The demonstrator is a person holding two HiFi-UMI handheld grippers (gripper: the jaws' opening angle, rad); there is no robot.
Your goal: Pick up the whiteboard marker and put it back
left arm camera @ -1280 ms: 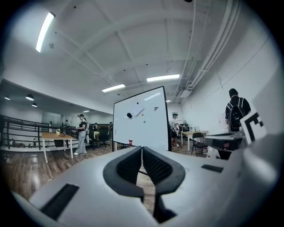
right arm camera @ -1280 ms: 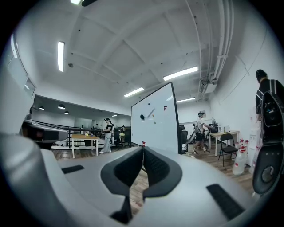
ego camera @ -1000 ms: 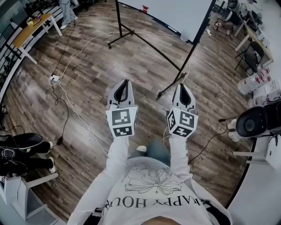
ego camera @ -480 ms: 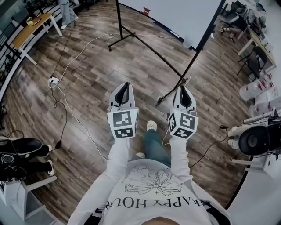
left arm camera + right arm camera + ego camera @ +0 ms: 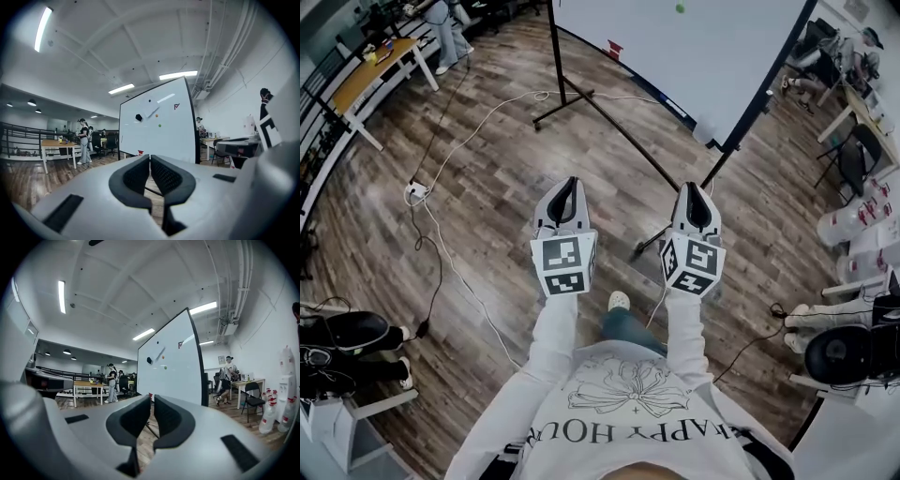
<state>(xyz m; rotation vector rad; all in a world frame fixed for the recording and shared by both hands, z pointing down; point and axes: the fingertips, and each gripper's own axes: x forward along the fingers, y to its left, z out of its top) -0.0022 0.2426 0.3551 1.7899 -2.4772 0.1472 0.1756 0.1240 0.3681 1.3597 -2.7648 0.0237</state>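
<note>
Both claws empty here: left gripper [image 5: 568, 182] pinched fully closed on nothing, right gripper [image 5: 695, 188] same deal, side by side over the wood floor [image 5: 487, 197]. Well short of the whiteboard [image 5: 164, 140] ahead. What looks like the marker [image 5: 153, 111] stuck slanted on the board face, just beside the black eraser [image 5: 138, 117], with 2 small magnets close by, orange [image 5: 156, 115] and green [image 5: 159, 125]. Only holder-ish spot: the board's bottom ledge [image 5: 661, 89], with 1 small red item [image 5: 614, 47] on it. White jugs [image 5: 851, 220] stacked by the right wall, contents impossible to tell.
</note>
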